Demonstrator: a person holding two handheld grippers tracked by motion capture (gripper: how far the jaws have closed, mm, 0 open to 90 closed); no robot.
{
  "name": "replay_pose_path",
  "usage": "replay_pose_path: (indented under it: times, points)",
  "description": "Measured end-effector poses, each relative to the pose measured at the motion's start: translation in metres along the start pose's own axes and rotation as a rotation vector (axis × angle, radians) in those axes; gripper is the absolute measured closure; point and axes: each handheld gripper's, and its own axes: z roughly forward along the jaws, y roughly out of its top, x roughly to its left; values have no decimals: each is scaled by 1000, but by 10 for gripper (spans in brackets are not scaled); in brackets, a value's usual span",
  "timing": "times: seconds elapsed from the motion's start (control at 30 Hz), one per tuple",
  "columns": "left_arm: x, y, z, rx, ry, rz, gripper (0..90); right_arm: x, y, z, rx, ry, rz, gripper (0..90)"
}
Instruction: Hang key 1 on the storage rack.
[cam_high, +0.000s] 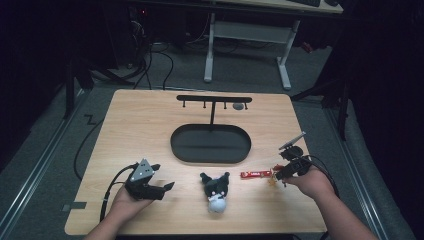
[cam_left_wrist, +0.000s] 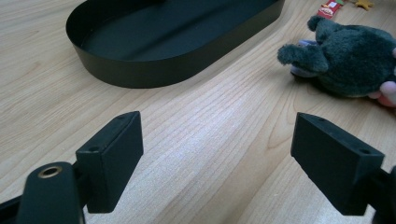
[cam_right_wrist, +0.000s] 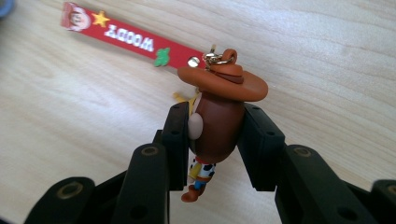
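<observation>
A: Table (cam_high: 150, 115) first, from its left edge. We have the left gripper (cam_high: 162, 189) resting low over the wood near the front, a hand (cam_high: 125, 204) under it, its jaws released and standing wide apart with nothing between them. In the left gripper view the bare grain runs between the two black pads (cam_left_wrist: 112, 158).

B: Agreed. Next to the right we see the black plush toy (cam_high: 216, 191) lying near the front edge, well apart from that gripper. Behind it sits the black oval tray (cam_high: 210, 143), and a black hook stand (cam_high: 214, 100) rises from the tray's far side.

A: Then the red strap (cam_high: 255, 174), flat on the wood just right of the plush. In the right gripper view we read "WOODY" on it, upside down.

B: And the strap joins by a small metal ring to the cowboy figure (cam_right_wrist: 217, 121). We have the right gripper (cam_high: 281, 173) clenched on that figure: both pads press its brown head from either side, the hat above the jaws, the legs hanging below. Whether the figure touches the table we cannot tell
</observation>
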Motion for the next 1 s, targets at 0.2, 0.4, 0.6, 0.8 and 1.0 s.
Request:
replay_pose_path:
  times: [0.2, 0.4, 0.6, 0.8, 1.0]
  points:
    - [0, 0, 0, 0, -3, 0, 172, 11, 1, -15, 0, 15, -16, 655]
    - [-1, 0, 0, -6, -6, 2, 172, 20, 2, -32, -6, 22, -33, 656]
    - [-1, 1, 0, -4, -10, 6, 172, 29, 6, -51, -15, 37, -44, 656]
    - [-1, 1, 0, -4, -11, 5, 172, 34, 11, -61, -2, 37, -63, 656]
    - [-1, 1, 0, -5, -12, 4, 172, 41, 21, -79, -1, 17, -81, 657]
